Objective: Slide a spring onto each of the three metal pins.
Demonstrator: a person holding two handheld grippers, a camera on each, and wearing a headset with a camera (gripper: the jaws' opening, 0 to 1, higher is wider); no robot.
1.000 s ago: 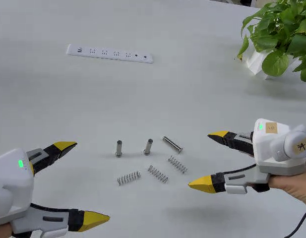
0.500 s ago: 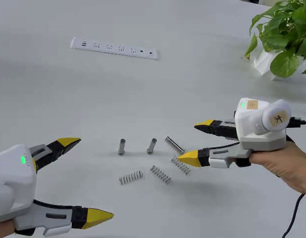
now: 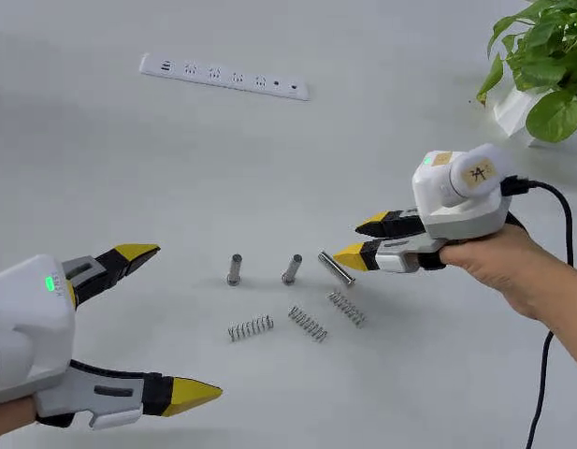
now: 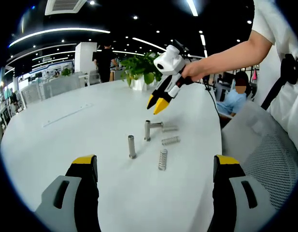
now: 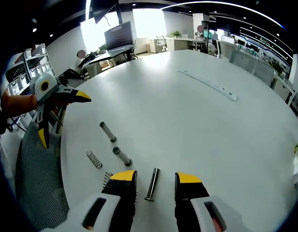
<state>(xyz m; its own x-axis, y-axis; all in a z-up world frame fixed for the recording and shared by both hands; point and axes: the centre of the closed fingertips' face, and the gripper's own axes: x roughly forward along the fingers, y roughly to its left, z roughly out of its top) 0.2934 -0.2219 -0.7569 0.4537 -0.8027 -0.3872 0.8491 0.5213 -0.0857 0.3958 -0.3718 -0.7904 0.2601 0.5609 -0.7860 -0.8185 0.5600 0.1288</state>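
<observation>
Right gripper (image 3: 349,243) — jaws part-open, empty — lines up on the lying pin (image 3: 336,268): close squarely mid-shaft; left gripper (image 3: 189,318) gapes, empty.

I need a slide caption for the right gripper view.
Open right gripper aimed at the lying pin, with two upright pins and springs beside it.

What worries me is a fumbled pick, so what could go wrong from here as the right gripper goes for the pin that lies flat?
1. The lying pin is round. With the right gripper open over its end, it may roll or skid away as the jaws close.
2. An upright pin stands close beside it, and a sideways sweep could topple it.
3. The nearest spring lies just past the lying pin and could get nudged.
</observation>
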